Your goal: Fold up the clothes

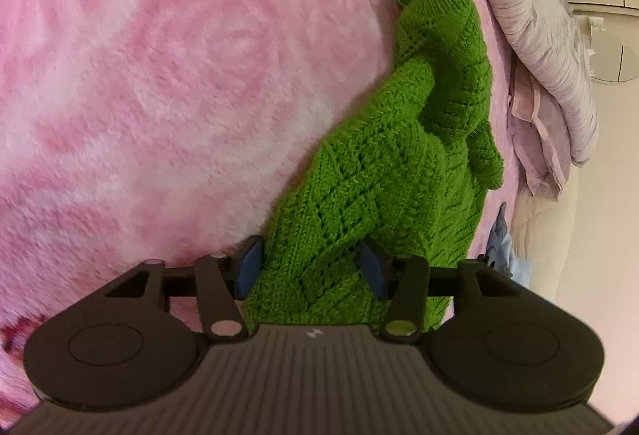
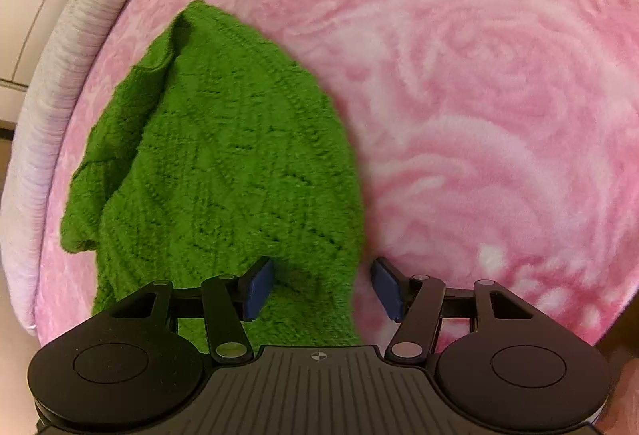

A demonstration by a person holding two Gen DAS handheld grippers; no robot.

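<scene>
Your two sets of tongs are doing different jobs right now. The left gripper point(image 1: 311, 269) has its blue pads point(image 1: 247, 267) clamped on a bunched fold of the one green sweater point(image 1: 399, 171), with the knit squeezed between them and spilling back toward the black body of the tool. The right gripper point(image 2: 322, 289) is spread wide and grasping nothing: its left pad point(image 2: 258, 289) sits over the sweater's near edge, the other pad hangs over the bare blanket, and the fabric between them is not pinched.

So that's one garment, two grippers. The sweater is chunky cable knit, bright green, with openwork diamond and zigzag rows and a ribbed band at the far end. In your left wrist view it runs up and away from the pads as a long, rumpled ridge, folded over itself. In your right wrist view the green sweater point(image 2: 223, 163) lies flatter, a rough leaf shape with a turned-over flap along its left side.

It's lying on one plush pink blanket point(image 1: 159, 76) with a fuzzy pile and big swirling rose shapes in pale and darker pink. Along the blanket's edge there's one pale lilac crinkled quilt point(image 1: 547, 48), bunched into a long roll, with a pinkish folded cloth point(image 1: 539, 139) tucked under it. Beyond that you get cream panels. No containers anywhere.
</scene>
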